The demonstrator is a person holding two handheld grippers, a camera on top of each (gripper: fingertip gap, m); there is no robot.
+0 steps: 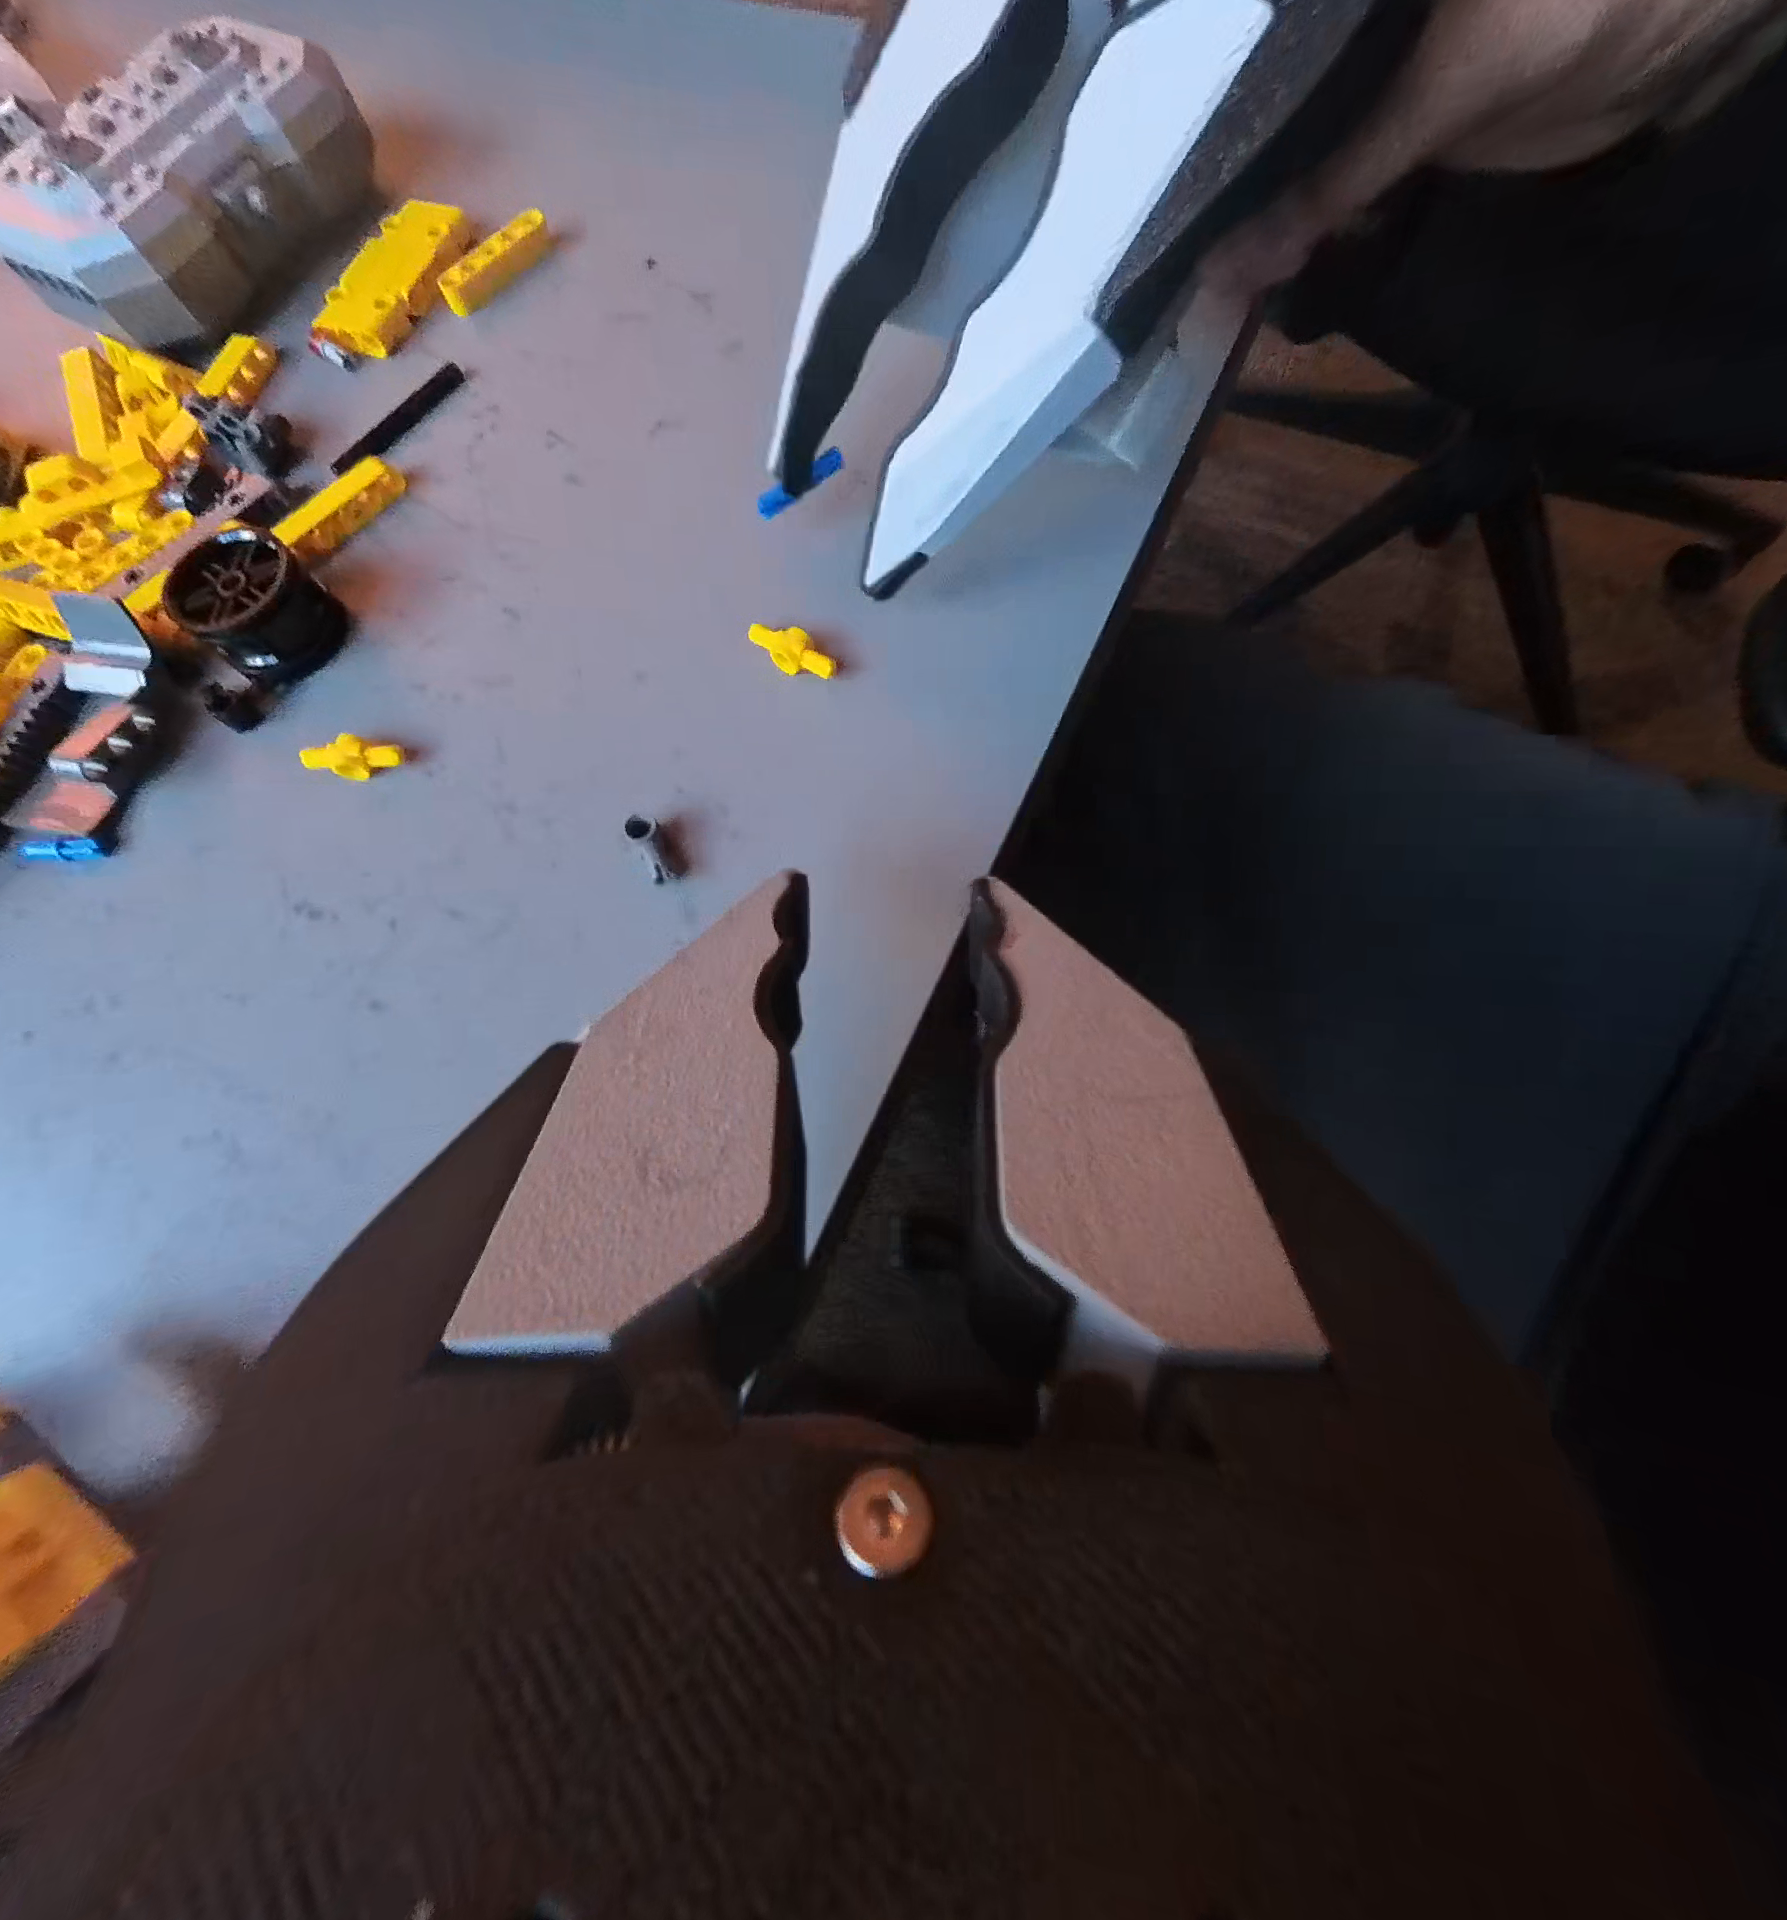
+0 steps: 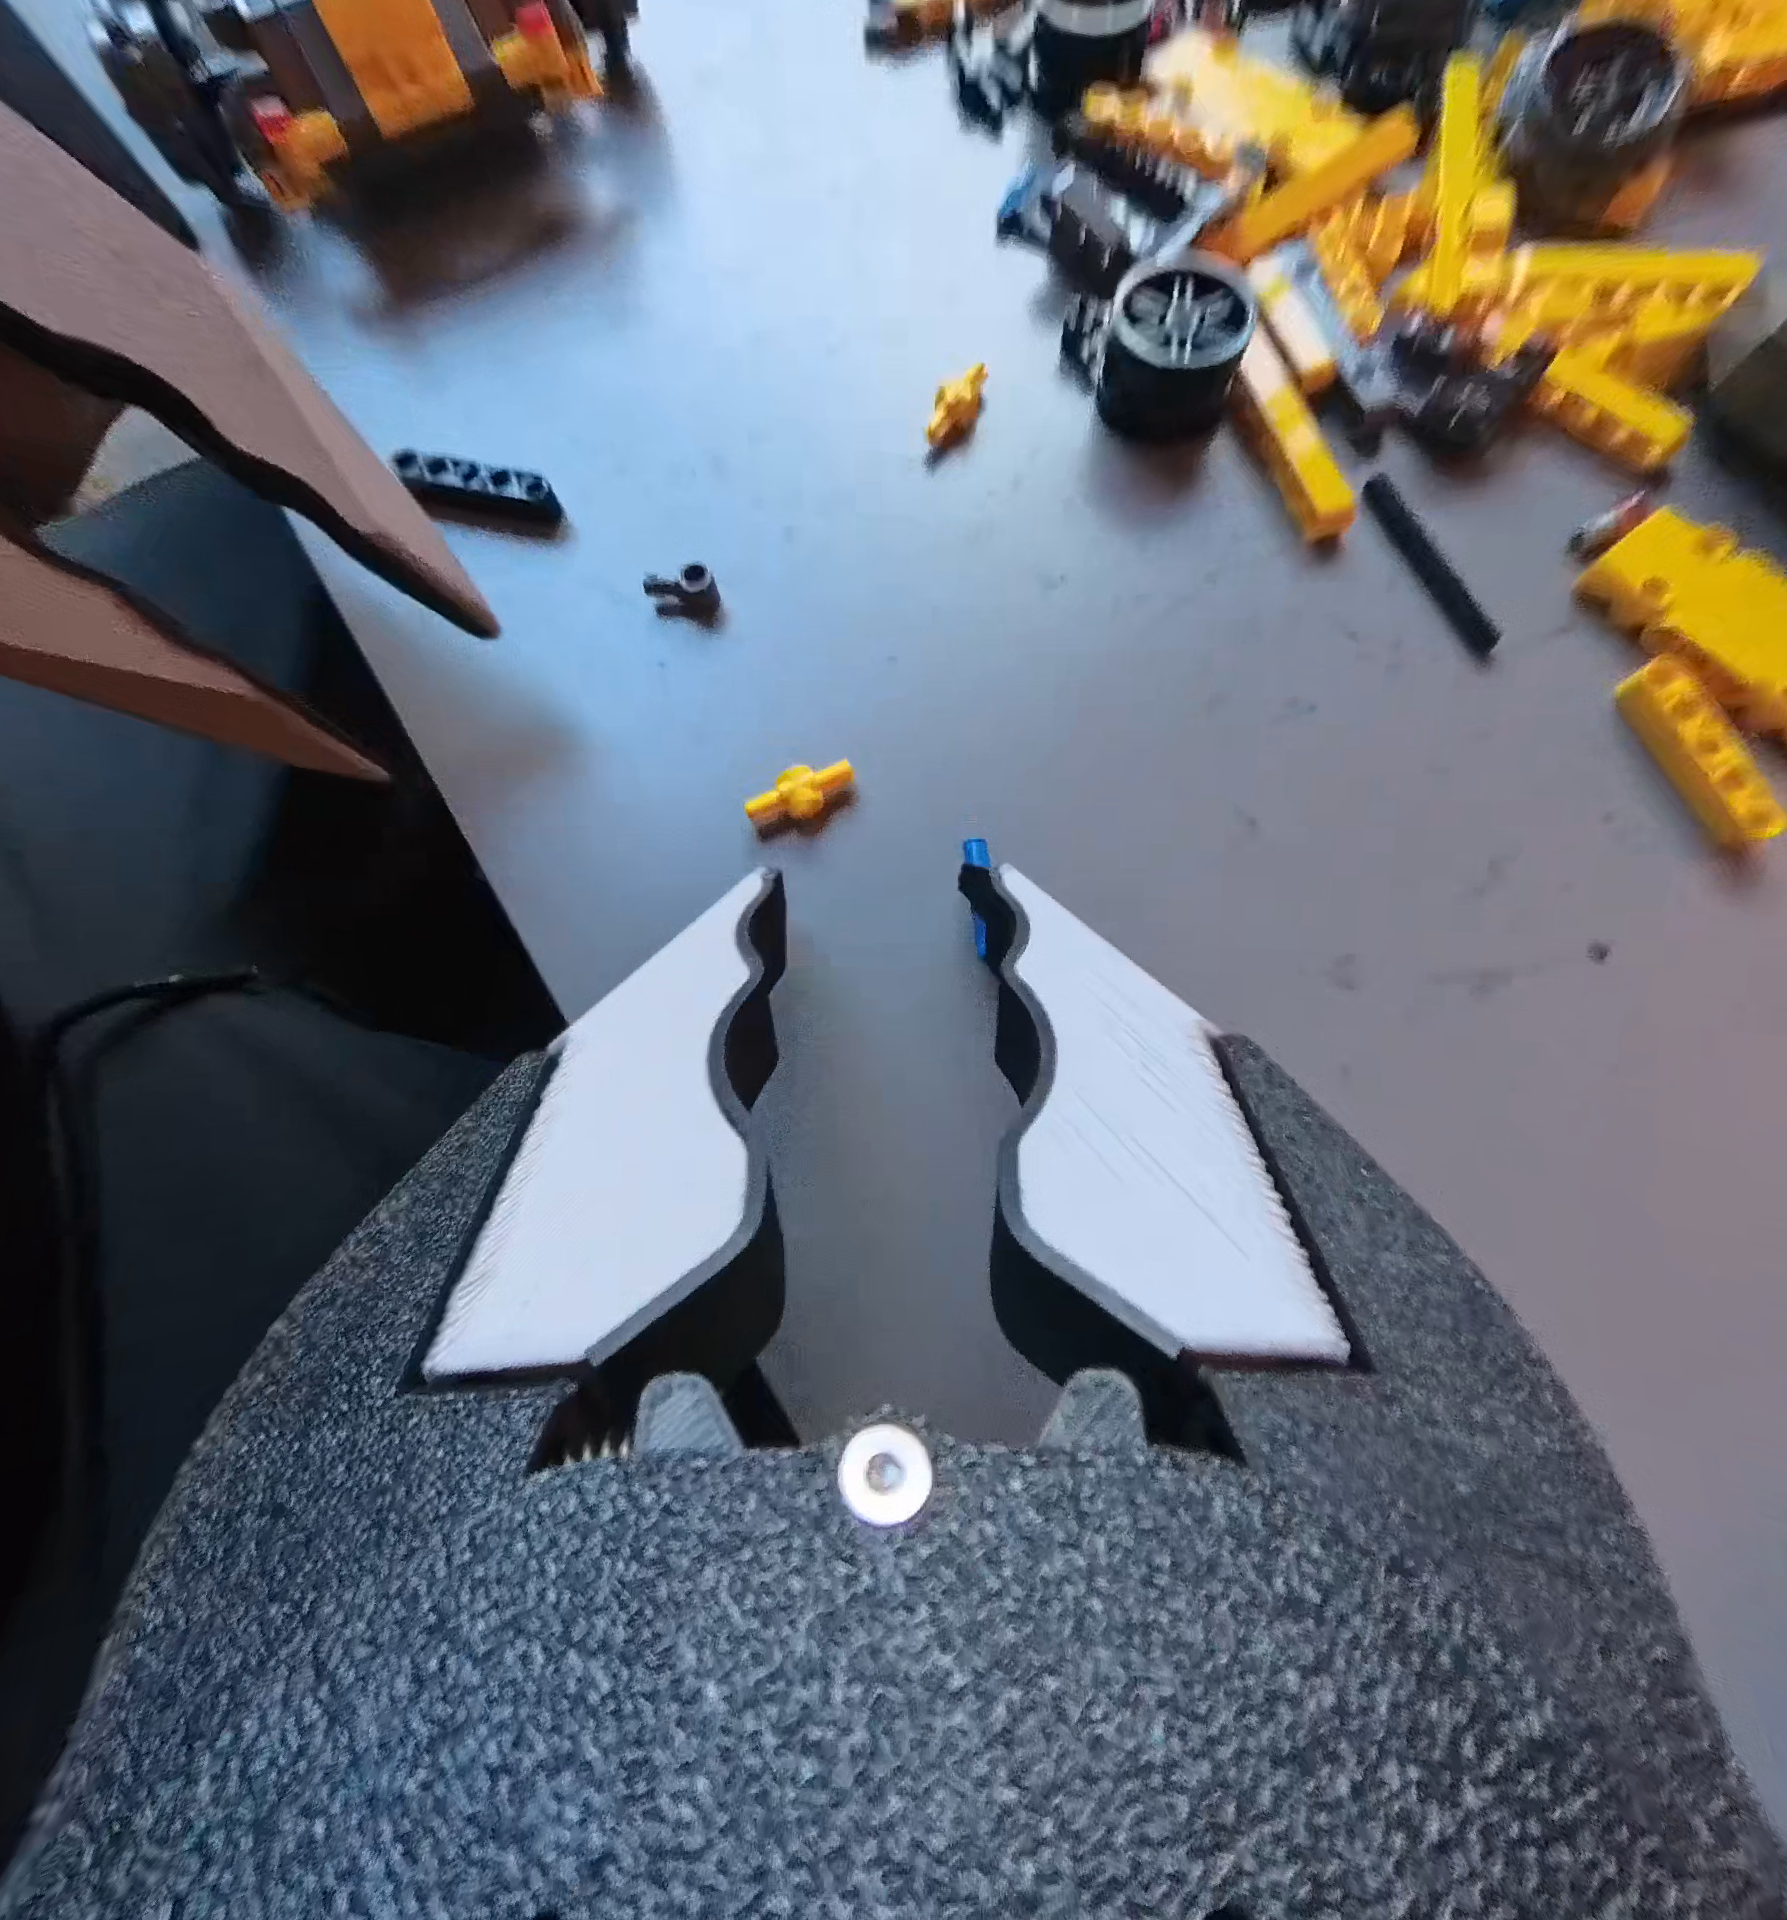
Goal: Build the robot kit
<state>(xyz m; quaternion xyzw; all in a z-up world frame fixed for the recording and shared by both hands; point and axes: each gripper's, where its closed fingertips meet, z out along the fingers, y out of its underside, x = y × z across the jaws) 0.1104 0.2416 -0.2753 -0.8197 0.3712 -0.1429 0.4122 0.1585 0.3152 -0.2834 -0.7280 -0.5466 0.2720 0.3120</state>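
Blue pin [image 2: 975,902]: clinging against right gripper's [image 2: 881,894] right fingertip, jaws gaping, nothing clamped
Left gripper [image 1: 887,902]: hovering narrowly parted, empty, at table [image 1: 577,395] edge
Black connector [image 1: 653,844]: lying just beyond
Yellow connector [image 1: 791,650]: resting farther out

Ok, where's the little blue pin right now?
The blue pin sits at the right claw's right fingertip, on the grey table, near a yellow connector.
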